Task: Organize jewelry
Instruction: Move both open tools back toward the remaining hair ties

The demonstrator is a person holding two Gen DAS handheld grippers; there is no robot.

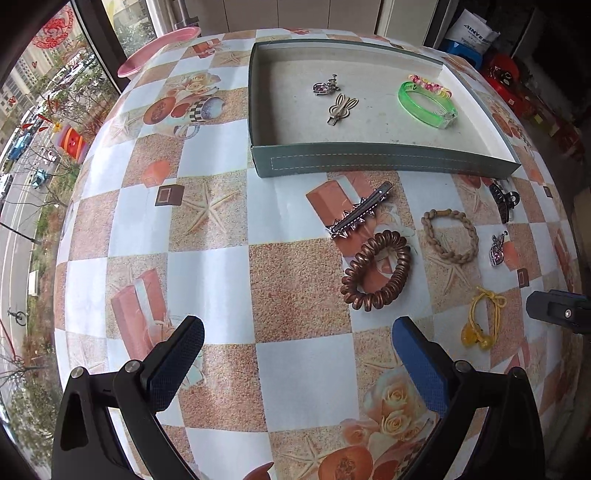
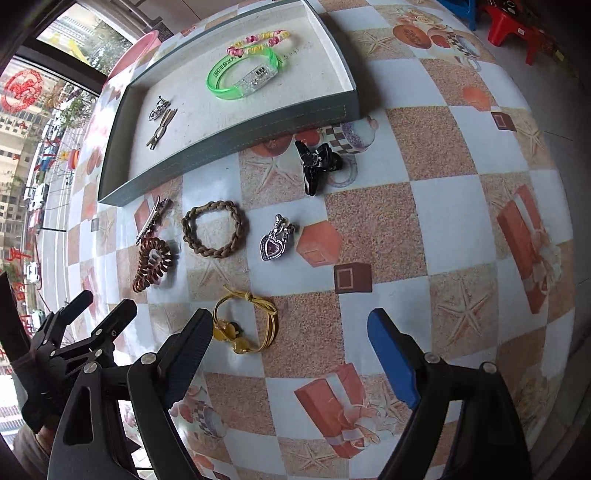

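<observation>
A grey tray holds a green bangle, a beaded bracelet, a bunny clip and a small charm. On the table in front lie a spiked barrette, a copper coil tie, a braided tie, a black claw clip, a heart pendant and a yellow tie. My left gripper is open and empty. My right gripper is open and empty, just behind the yellow tie.
A pink plate lies at the table's far left edge by the window. Red stools and bags stand beyond the right side. The left gripper shows at the left of the right wrist view.
</observation>
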